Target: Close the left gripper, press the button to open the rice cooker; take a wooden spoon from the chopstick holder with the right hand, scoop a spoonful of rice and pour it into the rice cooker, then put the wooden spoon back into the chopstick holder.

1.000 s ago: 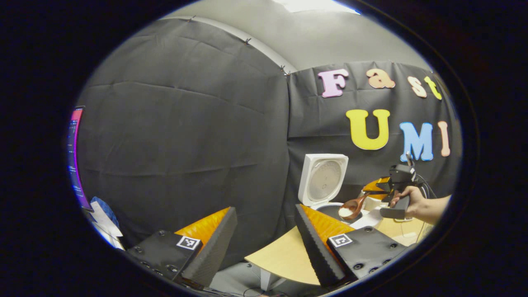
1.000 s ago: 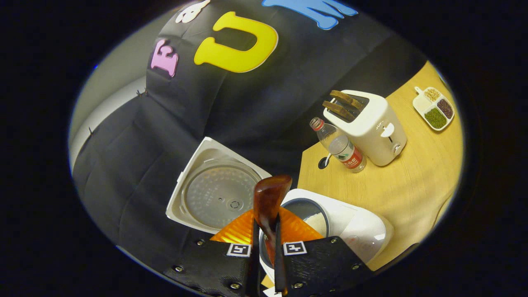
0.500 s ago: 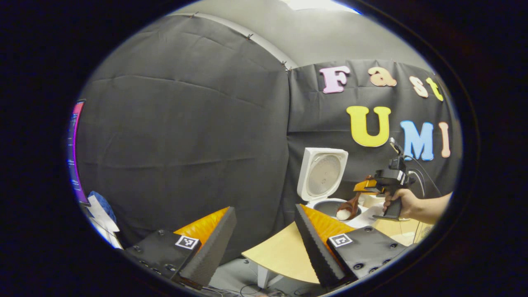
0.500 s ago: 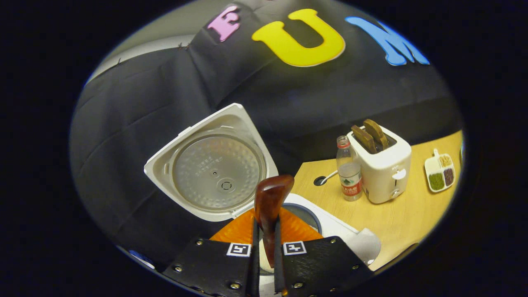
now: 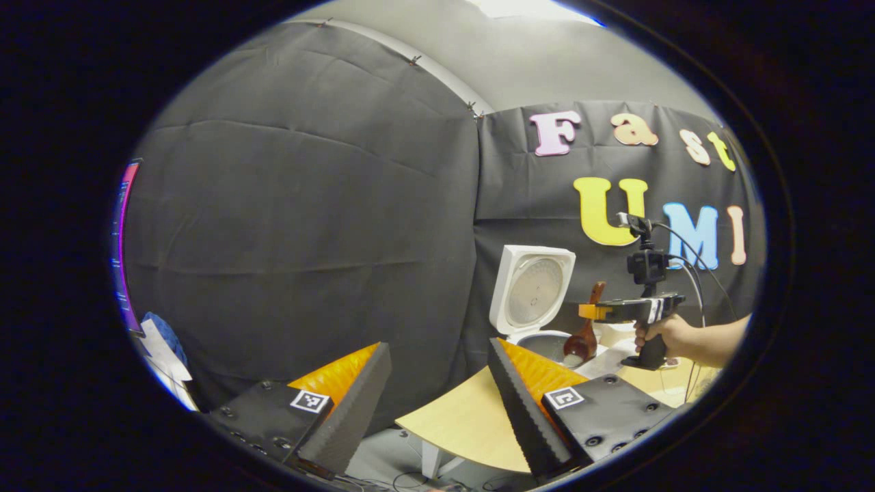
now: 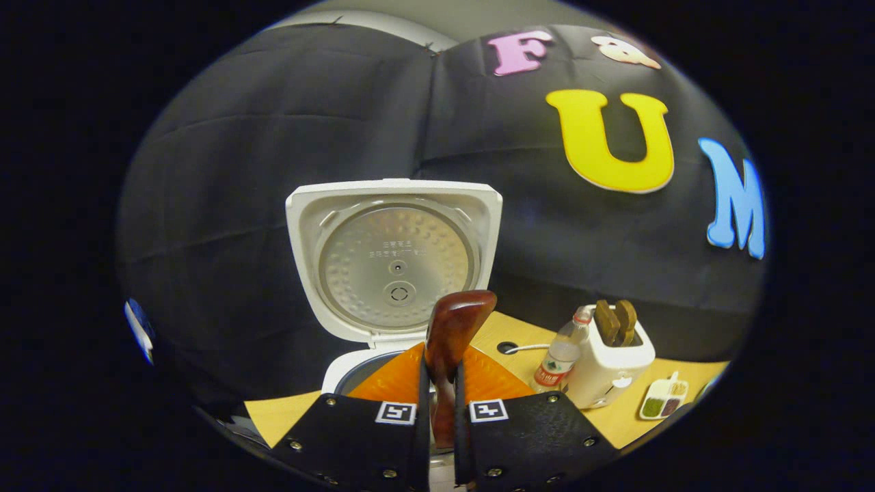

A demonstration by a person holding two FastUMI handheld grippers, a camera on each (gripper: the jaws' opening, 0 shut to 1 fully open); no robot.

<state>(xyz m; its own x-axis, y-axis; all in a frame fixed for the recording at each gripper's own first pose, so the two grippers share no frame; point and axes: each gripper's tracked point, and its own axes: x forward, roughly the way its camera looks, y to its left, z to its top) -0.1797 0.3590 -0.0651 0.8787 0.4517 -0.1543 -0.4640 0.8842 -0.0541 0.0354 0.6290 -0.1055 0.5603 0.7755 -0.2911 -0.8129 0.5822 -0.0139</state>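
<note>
We see the reddish-brown wooden spoon (image 6: 448, 335) clamped by its handle between the two fingers of the right hand-held gripper (image 6: 437, 417), the handle end rising above the fingertips. In the left gripper view the same spoon (image 5: 585, 336) hangs steeply, bowl down, with a small lump of white rice (image 5: 571, 358) at its bowl, right over the mouth of the white rice cooker (image 5: 540, 339). A person's hand (image 5: 662, 335) grips the handle of that right hand-held gripper (image 5: 593, 311).

The rice cooker (image 6: 355, 365) stands on the light wooden surface (image 6: 273, 417) with its white lid (image 6: 394, 256) raised upright, the silvery inner plate facing us. The pot opening sits just behind the right fingers, and we cannot see into it from here.

The left hand-held gripper (image 5: 437, 396) is held well back from the cooker, near the edge of the surface (image 5: 465, 424), its fingers spread wide apart with nothing between them.

Farther along the surface we see a clear plastic water bottle with a red label (image 6: 560, 359) just beside a white toaster (image 6: 612, 372) with two brown slices standing in its slots, and near that a small white divided dish of grains (image 6: 660, 406).
</note>
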